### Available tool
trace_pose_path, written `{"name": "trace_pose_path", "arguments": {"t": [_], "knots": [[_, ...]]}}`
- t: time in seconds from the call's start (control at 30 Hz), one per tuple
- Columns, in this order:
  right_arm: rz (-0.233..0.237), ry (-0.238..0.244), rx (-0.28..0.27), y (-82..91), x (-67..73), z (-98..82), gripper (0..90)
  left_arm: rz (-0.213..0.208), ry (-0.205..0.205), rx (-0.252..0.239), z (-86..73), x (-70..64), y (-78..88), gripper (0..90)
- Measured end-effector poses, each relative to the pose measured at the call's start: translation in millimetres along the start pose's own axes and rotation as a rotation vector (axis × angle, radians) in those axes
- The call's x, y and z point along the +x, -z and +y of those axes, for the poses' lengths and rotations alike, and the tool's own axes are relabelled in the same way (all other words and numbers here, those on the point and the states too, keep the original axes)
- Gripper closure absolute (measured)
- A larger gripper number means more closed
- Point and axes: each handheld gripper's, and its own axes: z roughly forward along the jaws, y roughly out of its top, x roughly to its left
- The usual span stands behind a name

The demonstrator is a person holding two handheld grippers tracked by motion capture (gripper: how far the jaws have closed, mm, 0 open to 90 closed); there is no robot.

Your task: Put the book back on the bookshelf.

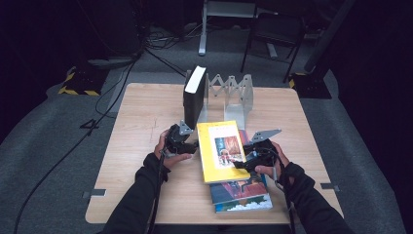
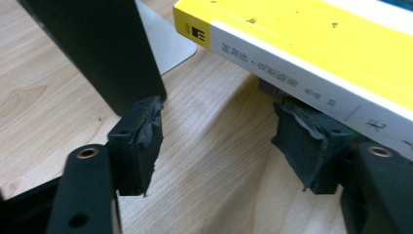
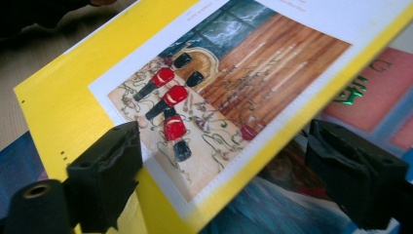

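A yellow book [image 1: 221, 148] lies askew on top of a stack of books [image 1: 241, 195] at the table's front middle. My left gripper [image 1: 191, 146] is at its spine side, low over the wood. In the left gripper view the left gripper [image 2: 224, 141] is open over bare table, with one pad tucked under the yellow book's spine [image 2: 311, 44] and the other near a black book [image 2: 102, 48]. My right gripper [image 1: 242, 163] is at the book's right edge. There the right gripper [image 3: 229, 165] is open and straddles the yellow cover's edge [image 3: 97, 83].
The black book [image 1: 194, 100] stands upright in a metal folding book rack [image 1: 234, 95] at the table's far middle. Under the yellow book lie a blue-covered book [image 3: 272, 204] and a red one [image 3: 380, 92]. Bare wood [image 1: 141, 126] spreads to the left. Cables and a chair sit beyond the table.
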Motion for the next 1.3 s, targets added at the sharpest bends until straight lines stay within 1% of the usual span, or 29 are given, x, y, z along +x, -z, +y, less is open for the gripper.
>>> {"name": "trace_pose_path", "arguments": {"t": [0.07,0.13,0.2,0.23,0.27,0.3,0.4,0.43,0.47,0.5,0.53,0.57,0.6,0.63,0.67,0.7,0.8,0.83,0.9,0.93,0.97,1.03,1.13,1.3], "knots": [[0.0,0.013,0.02,-2.7,2.3,2.8,6.8,-0.003,-0.004,0.0,0.8,0.1,0.9,37.7],[-0.012,0.018,0.02,-4.1,3.6,3.8,6.5,-0.016,0.004,-0.003,1.4,-0.6,2.2,41.3],[-0.017,0.029,0.015,-3.2,4.7,3.8,8.8,-0.029,0.014,-0.013,2.0,-0.6,3.4,43.4],[-0.021,0.027,0.01,-2.5,4.8,3.6,11.1,-0.029,0.014,-0.014,2.3,-0.4,3.7,43.5],[-0.021,0.027,0.01,-2.5,4.8,3.6,11.1,-0.029,0.014,-0.014,2.3,-0.4,3.7,43.5],[-0.028,0.033,-0.005,-0.9,5.1,3.2,15.8,-0.022,0.011,-0.014,2.6,-0.5,4.0,43.5],[-0.061,0.064,-0.056,4.8,5.6,1.3,30.1,-0.025,0.011,-0.015,2.8,-0.4,5.1,43.5],[-0.064,0.071,-0.07,6.2,6.2,0.9,31.9,-0.026,0.014,-0.017,3.1,-0.6,6.2,43.6],[-0.06,0.075,-0.075,6.7,6.5,0.8,32.6,-0.026,0.014,-0.017,3.1,-0.6,6.2,43.5],[-0.056,0.089,-0.085,7.8,7.0,0.8,38.5,-0.029,0.015,-0.02,3.2,-0.5,7.0,43.5],[-0.043,0.094,-0.098,8.9,7.5,0.7,46.7,-0.031,0.014,-0.02,3.3,-0.9,6.9,43.5],[-0.003,0.096,-0.121,10.3,8.1,0.7,51.4,-0.031,0.014,-0.02,3.3,-0.9,6.9,43.5],[-0.003,0.096,-0.121,10.3,8.1,0.7,51.4,-0.029,0.011,-0.016,3.5,-1.6,6.8,43.5],[0.01,0.109,-0.125,10.6,9.8,1.3,52.5,-0.025,0.007,-0.013,3.6,-2.4,6.2,43.5],[0.004,0.126,-0.116,10.5,11.9,2.1,52.8,-0.02,0.0,-0.01,3.4,-2.5,5.9,43.5],[0.002,0.135,-0.115,10.7,13.0,2.6,53.3,-0.029,0.007,-0.008,2.8,-2.6,5.2,43.4],[-0.001,0.13,-0.122,13.7,13.0,2.5,60.4,-0.033,0.006,0.003,0.8,-1.1,3.9,39.9],[0.002,0.129,-0.133,15.7,12.5,2.5,62.4,-0.038,0.005,0.003,0.3,-1.0,3.9,39.9],[0.014,0.133,-0.147,19.9,12.0,2.2,65.5,-0.045,0.01,0.003,-0.4,-0.8,4.9,38.6],[0.014,0.133,-0.147,19.9,12.0,2.2,65.5,-0.045,0.01,0.003,-0.4,-0.8,4.9,38.6],[0.013,0.135,-0.145,20.1,12.1,2.0,67.0,-0.038,0.003,0.004,-0.3,-1.0,5.8,38.6],[0.018,0.137,-0.151,20.4,12.1,0.3,69.5,-0.052,0.005,0.003,-0.4,-1.4,6.7,38.9],[0.031,0.14,-0.162,21.6,12.4,-1.3,72.3,-0.054,0.003,0.004,-0.7,-2.6,6.9,39.8],[0.056,0.154,-0.157,27.5,15.9,-6.1,72.7,-0.094,-0.004,0.01,-2.4,-8.0,8.7,39.2]]}}
